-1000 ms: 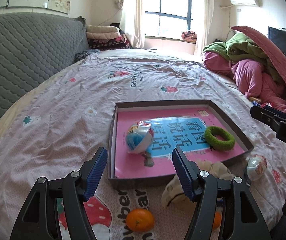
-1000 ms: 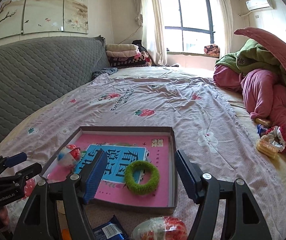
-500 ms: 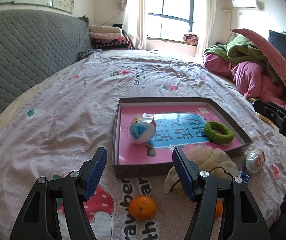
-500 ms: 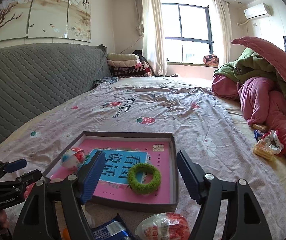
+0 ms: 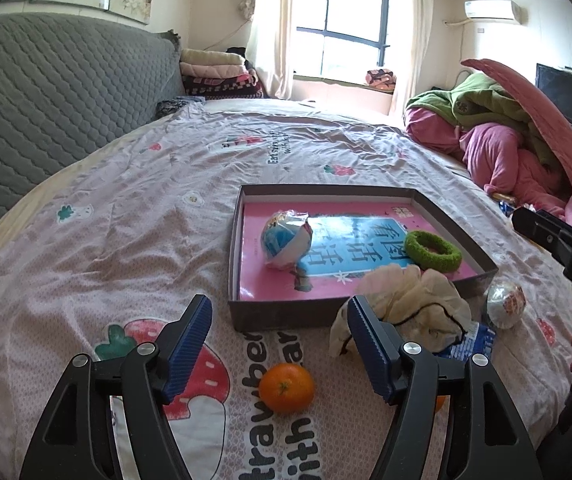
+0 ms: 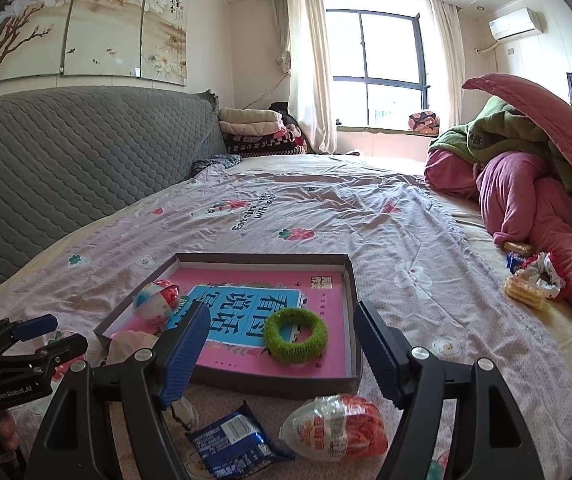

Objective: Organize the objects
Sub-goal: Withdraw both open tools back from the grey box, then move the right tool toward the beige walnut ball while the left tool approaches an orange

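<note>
On the bed, the left gripper [image 5: 279, 344] hovers with jaws wide open, empty; an orange [image 5: 286, 387] lies between them, just nearer. Right of it, the right gripper [image 6: 281, 350] gapes empty above the wrapped egg [image 6: 336, 428], nearside of the tray [image 6: 269, 383].

Bed w/ strawberry-print sheet [image 5: 133, 216] carries it all. Dark shallow box [image 5: 452, 222] sits just ahead of both grippers. Orange [image 5: 286, 387] lies betw. left gripper [image 5: 279, 344] fingers, near side of box. Cream cloth [image 5: 414, 300] touches box front, by left gripper's right finger. Blue packet [image 6: 237, 440] & foil egg [image 6: 336, 428] lie below right gripper [image 6: 281, 350].
</note>
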`<state>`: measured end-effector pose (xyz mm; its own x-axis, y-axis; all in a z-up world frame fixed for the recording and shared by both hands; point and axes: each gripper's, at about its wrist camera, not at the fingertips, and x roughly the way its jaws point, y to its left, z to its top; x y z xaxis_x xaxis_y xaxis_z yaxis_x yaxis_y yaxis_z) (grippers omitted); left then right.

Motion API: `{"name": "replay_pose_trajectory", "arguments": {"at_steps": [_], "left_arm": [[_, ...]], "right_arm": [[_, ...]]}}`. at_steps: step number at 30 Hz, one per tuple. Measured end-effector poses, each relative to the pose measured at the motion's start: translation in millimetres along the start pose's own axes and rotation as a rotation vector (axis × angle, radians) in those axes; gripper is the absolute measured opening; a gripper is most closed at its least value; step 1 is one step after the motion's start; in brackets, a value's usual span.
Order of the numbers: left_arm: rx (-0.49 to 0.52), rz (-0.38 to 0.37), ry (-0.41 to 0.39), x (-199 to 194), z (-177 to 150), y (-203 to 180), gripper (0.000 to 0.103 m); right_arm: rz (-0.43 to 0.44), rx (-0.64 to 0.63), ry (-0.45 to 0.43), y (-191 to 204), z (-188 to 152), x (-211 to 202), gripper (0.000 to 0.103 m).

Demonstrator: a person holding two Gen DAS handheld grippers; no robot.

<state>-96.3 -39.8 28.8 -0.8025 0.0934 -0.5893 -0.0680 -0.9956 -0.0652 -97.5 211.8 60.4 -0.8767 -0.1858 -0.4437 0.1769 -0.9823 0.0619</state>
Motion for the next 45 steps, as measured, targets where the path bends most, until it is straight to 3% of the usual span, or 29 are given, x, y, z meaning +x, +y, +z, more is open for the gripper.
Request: {"name": "replay_pose_trajectory", "arguments": {"at_steps": [8, 27, 45], "left_arm": [[0.009, 0.001, 0.000, -7.4, -13.2, -2.4, 0.072], [-0.006, 0.005, 0.039, -21.5, -40.2, -0.3, 0.072], [0.020, 0.003, 0.064, -31.8, -55.8, -5.7, 0.072]], "right_arm": [[0.023, 0.027, 0.011, -0.7, -10.2, -9.8, 0.079], [0.013, -0.008, 0.034, 17.2, -42.1, -35.7, 0.079], [0.046, -0.101, 0.121, 54.0, -77.5, -42.1, 0.079]]}}
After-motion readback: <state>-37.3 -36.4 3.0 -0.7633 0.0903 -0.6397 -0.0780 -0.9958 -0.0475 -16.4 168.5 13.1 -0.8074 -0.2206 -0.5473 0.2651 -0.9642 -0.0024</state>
